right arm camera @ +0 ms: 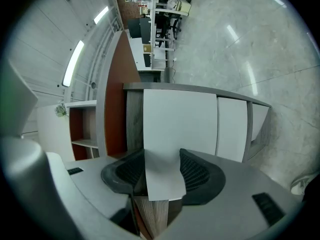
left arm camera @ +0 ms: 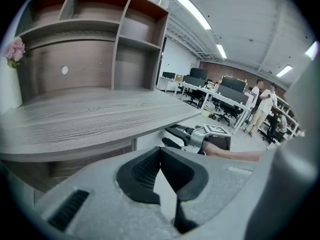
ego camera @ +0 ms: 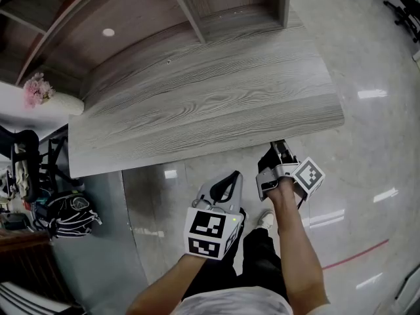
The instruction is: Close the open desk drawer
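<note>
1. Right gripper [right arm camera: 162, 173] straddles the flat white drawer front [right arm camera: 180, 129]. The panel fills the gap between the ribbed black pads [right arm camera: 197, 171], and both pads lie against it, clamped wide.
2. The drawer front sticks out toward the right gripper view's camera, ahead of the other white fronts [right arm camera: 230, 129] under the desk. Wood-grain board shows behind its near edge. Drawer not yet closed.
3. Head view: the right gripper [ego camera: 279, 151] reaches level under the front edge of the grey wood-grain desk top [ego camera: 197, 104]. The drawer itself is hidden beneath that top.
4. Left gripper [left arm camera: 160, 151] has its jaw tips together with nothing between them. It points down toward the desk edge.
5. Head view: the left gripper [ego camera: 226, 181] is held short of the desk over the glossy grey floor [ego camera: 374, 143], beside the right one and apart from it.
6. A brown-backed wooden shelf unit [left arm camera: 100, 34] stands at the desk's rear, with pink flowers [ego camera: 37, 89] at the desk's left end.
</note>
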A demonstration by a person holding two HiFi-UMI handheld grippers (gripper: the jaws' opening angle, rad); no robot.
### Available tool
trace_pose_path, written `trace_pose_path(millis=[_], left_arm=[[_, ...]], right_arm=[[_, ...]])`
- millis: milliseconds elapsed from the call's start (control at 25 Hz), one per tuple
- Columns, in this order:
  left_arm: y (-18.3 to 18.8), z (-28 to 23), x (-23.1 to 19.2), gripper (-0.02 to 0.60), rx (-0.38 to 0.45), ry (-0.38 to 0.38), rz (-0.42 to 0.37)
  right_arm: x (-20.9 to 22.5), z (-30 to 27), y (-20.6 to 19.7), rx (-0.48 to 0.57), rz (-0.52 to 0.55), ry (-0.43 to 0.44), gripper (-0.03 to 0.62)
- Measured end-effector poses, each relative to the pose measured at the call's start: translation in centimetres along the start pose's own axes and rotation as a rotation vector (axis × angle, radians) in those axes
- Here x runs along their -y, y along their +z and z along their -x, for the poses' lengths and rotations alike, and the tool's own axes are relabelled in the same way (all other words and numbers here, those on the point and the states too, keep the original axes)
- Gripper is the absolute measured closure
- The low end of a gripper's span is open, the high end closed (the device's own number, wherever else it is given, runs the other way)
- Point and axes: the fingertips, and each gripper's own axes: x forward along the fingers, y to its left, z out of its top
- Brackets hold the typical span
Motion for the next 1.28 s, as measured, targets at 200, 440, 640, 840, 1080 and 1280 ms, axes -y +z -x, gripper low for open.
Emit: trace_pose_path(millis=[200,440,640,840,1080,1280], left_arm=[[0.3,0.2,0.2,0.577,0.012,0.001,0.0],[0.8,1.1,0.8,0.577,0.026,0.009,-0.007],[1.6,2.4,2.2,0.577,0.047,0.015,0.001],[3.5,3.9,4.1,0.577,0.089,0.027,-0.006],[5.4,6.6,6.6,0.577,0.124,0.042,-0.014],[6.5,8.6,8.5,0.577,0.155,0.062,-0.02]], right_arm=[[0.0,0.2,-0.1,-0.008,0.006,0.005,0.398],[-0.7,1.4,-0.6,-0.041,0.058,-0.016,0.399],[-2.2,4.6,-2.2,-0.091,0.13,-0.025,0.459],[-5.4,7.8,-2.7,-0.121,0.202,-0.002,0.501],[-11.1,11.5,-3.0,-0.148,0.327,0.047,0.538],[-15.6,14.5,-3.9,-0.187,0.456,0.11,0.565]])
